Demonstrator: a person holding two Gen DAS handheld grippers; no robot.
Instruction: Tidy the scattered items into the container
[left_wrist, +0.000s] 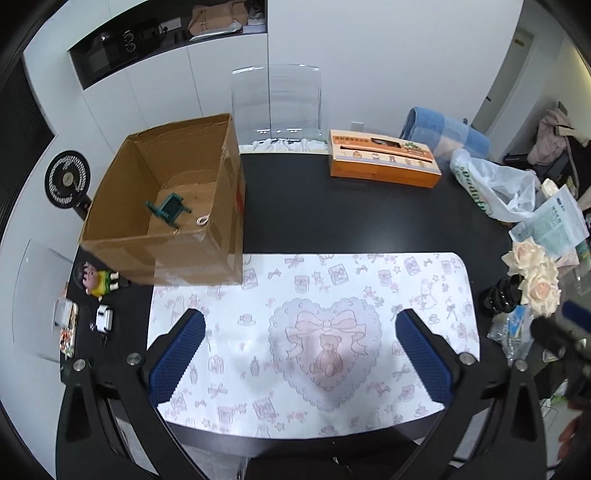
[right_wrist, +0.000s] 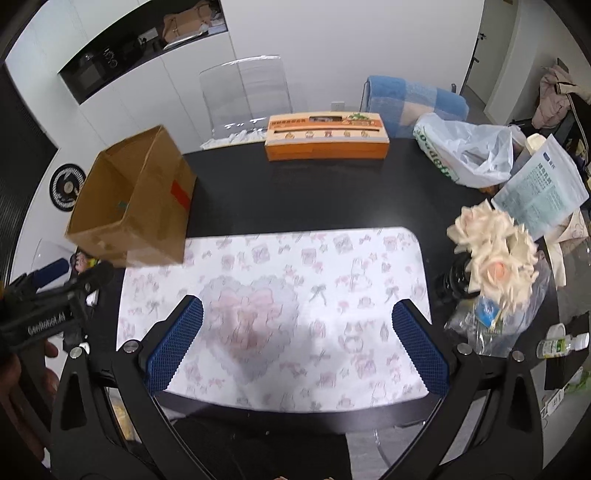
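Hovering over mat (left_wrist: 310, 332) | left gripper (left_wrist: 301, 354) fingers spread, empty | right gripper (right_wrist: 297, 343) likewise | box (left_wrist: 162, 206) upright

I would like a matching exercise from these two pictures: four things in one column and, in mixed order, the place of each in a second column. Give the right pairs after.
Things
1. green toy chair
2. cartoon figure
3. orange box
4. pale roses

Places
A. at the far edge of the black table, in front of the blue towel
B. lying on the table just outside the cardboard box, at its left near corner
C. inside the cardboard box, on its floor
D. at the right side of the table, beside the patterned mat

Pairs: 1-C, 2-B, 3-A, 4-D
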